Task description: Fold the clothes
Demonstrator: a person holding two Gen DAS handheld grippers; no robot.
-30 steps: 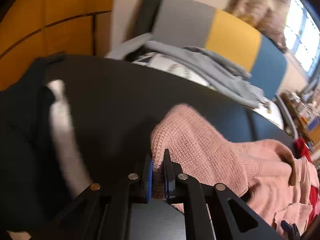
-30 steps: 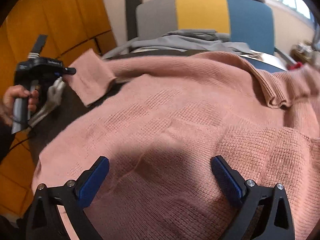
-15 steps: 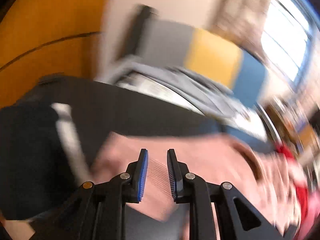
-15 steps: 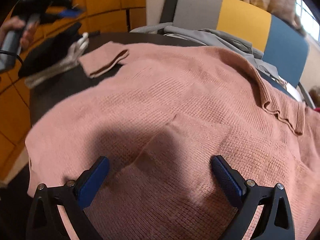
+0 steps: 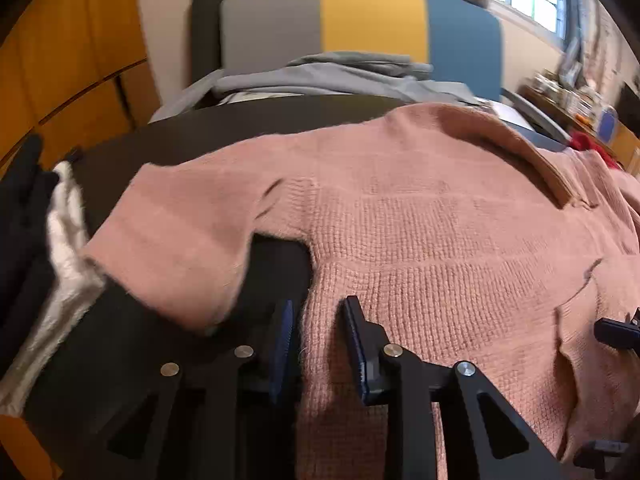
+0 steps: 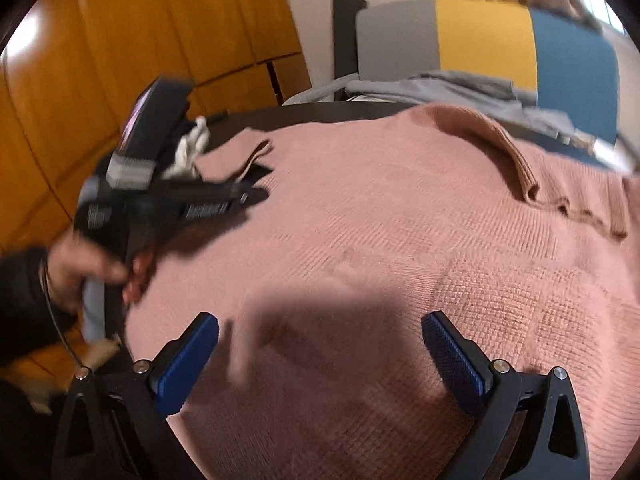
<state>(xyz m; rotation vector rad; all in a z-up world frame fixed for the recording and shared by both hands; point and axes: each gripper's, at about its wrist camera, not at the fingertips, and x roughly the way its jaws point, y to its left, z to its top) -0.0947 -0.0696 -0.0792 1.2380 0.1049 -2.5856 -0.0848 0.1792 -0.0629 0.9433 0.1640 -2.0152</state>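
Spreading flat across the dark table (image 5: 192, 136), the pink sweater (image 5: 440, 232) has lost the left gripper's (image 5: 316, 344) hold; a second ago it pinched the sleeve (image 5: 180, 240), now lying far left (jaws narrowly parted over the hem); right gripper (image 6: 320, 354) hovers wide, empty; folding can follow.

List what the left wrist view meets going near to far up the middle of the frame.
Left gripper → pink sweater → bare dark table → grey garment → striped chair back.
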